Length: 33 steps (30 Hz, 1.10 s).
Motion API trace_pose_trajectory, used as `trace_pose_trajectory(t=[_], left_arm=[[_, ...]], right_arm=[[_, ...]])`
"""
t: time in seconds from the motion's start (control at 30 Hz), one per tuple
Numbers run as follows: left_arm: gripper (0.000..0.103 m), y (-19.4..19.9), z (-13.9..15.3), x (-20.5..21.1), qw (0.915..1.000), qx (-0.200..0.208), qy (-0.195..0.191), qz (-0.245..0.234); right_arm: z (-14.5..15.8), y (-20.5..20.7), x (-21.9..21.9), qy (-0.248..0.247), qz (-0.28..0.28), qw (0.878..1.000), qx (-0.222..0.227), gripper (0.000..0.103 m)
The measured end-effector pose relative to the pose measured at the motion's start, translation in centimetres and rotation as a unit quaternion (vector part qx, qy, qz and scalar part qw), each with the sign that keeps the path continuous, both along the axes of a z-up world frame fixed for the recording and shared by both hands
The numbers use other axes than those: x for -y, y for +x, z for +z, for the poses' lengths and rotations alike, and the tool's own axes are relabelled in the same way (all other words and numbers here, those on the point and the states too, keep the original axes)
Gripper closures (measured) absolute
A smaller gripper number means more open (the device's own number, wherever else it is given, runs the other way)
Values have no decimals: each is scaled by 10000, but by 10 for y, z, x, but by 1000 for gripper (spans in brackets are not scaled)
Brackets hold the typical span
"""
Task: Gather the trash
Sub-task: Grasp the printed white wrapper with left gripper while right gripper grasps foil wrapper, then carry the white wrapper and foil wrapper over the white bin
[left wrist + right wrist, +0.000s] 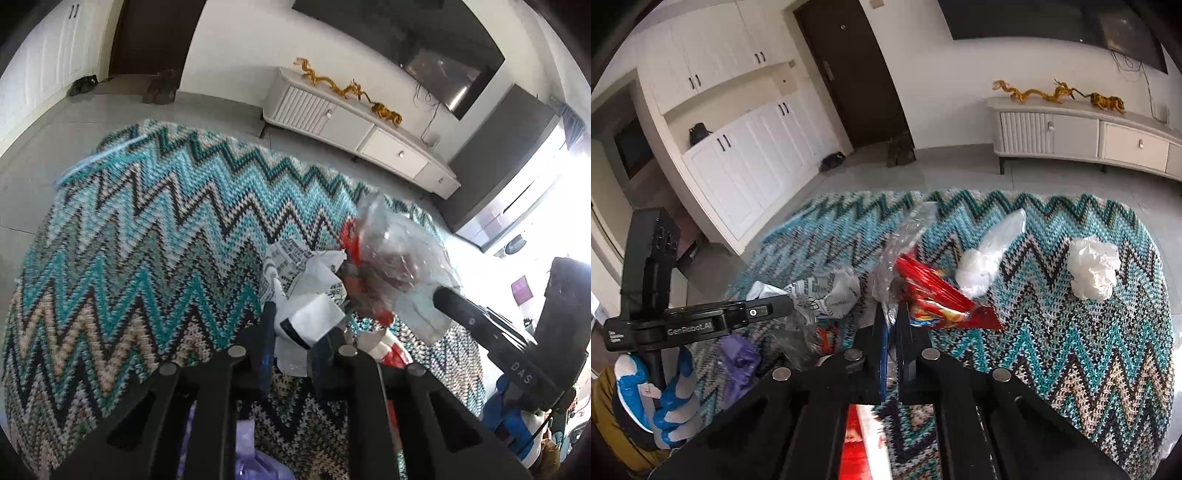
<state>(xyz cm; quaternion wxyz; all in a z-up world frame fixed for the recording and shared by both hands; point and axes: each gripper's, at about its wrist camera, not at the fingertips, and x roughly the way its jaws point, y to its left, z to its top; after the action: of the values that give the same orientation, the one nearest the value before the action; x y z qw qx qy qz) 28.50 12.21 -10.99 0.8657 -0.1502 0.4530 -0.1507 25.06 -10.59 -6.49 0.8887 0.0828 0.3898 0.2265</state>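
My left gripper (295, 325) is shut on a crumpled printed paper wrapper (306, 280) and holds it above the zigzag cloth; the wrapper also shows in the right wrist view (827, 291). My right gripper (892, 314) is shut on a clear plastic bag (905, 236) joined with a red snack packet (942, 299); the bag shows in the left wrist view (395, 243). A white crumpled paper ball (1093, 271) and a white plastic bag (990, 258) lie on the cloth to the right.
The table under the teal zigzag cloth (1071, 362) ends at a grey tiled floor. A purple bag (738, 358) hangs below at the left. A white TV cabinet (1089, 136) stands by the far wall. A red box (860, 446) lies under my right gripper.
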Motion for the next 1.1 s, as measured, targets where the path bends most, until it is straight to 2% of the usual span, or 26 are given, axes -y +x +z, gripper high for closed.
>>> trace_pose_trajectory(t=[0.3, 0.53, 0.83, 1.1], left_arm=[[88, -42, 51, -19, 9988, 440, -86, 205], [88, -84, 99, -21, 9961, 852, -64, 210], [88, -136, 159, -11, 9898, 1416, -70, 150], [88, -177, 199, 43, 9827, 1817, -59, -343]], right_arm=[[61, -46, -12, 60, 169, 9982, 569, 101], [115, -97, 0, 212, 33, 9941, 1065, 101], [172, -178, 47, 310, -354, 9845, 1688, 101], [195, -252, 121, 324, -962, 9731, 2068, 101]])
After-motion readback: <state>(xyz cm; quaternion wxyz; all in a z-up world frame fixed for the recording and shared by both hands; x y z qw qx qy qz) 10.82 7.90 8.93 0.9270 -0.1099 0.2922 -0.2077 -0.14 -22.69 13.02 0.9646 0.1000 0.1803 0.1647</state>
